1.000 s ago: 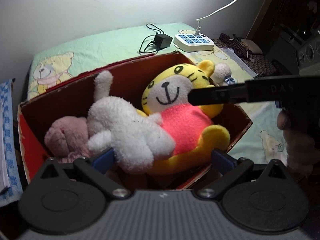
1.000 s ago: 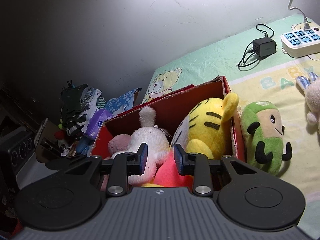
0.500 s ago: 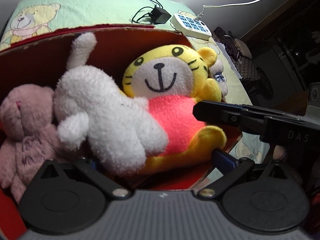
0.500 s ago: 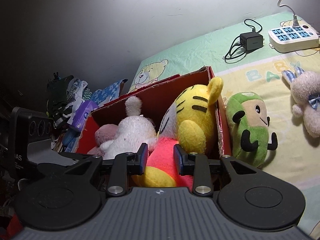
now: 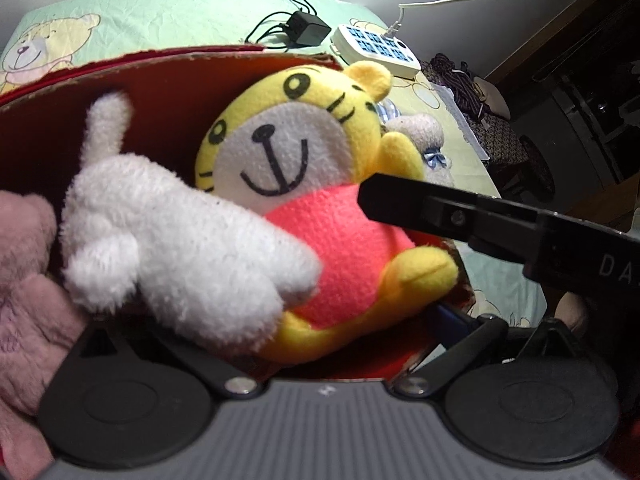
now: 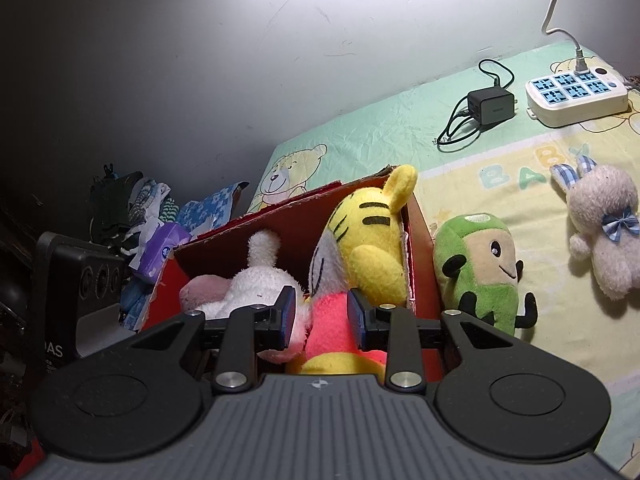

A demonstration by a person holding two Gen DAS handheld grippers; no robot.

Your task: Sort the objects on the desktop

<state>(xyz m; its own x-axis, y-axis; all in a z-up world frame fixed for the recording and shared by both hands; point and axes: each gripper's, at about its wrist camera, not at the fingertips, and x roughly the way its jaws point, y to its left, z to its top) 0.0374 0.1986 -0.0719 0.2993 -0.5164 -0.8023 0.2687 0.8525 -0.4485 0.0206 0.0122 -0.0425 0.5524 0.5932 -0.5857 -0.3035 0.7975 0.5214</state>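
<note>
Closer than a second ago, the left gripper (image 5: pixel 280 316) is pushing into the red box (image 5: pixel 168 80) — its fingers spread wide around the white plush (image 5: pixel 180 240) and tiger plush (image 5: pixel 320 184), with a pink plush (image 5: pixel 24 272) at nine o'clock. The right gripper (image 6: pixel 321 316), parted, is hovering over the tiger's belly. Beyond, at three o'clock, a green plush (image 6: pixel 480 268) is lying outside the box.

A plain grey wall (image 6: pixel 240 60), brightly lit near its top, rises behind a bear-printed green sheet (image 6: pixel 380 128).
</note>
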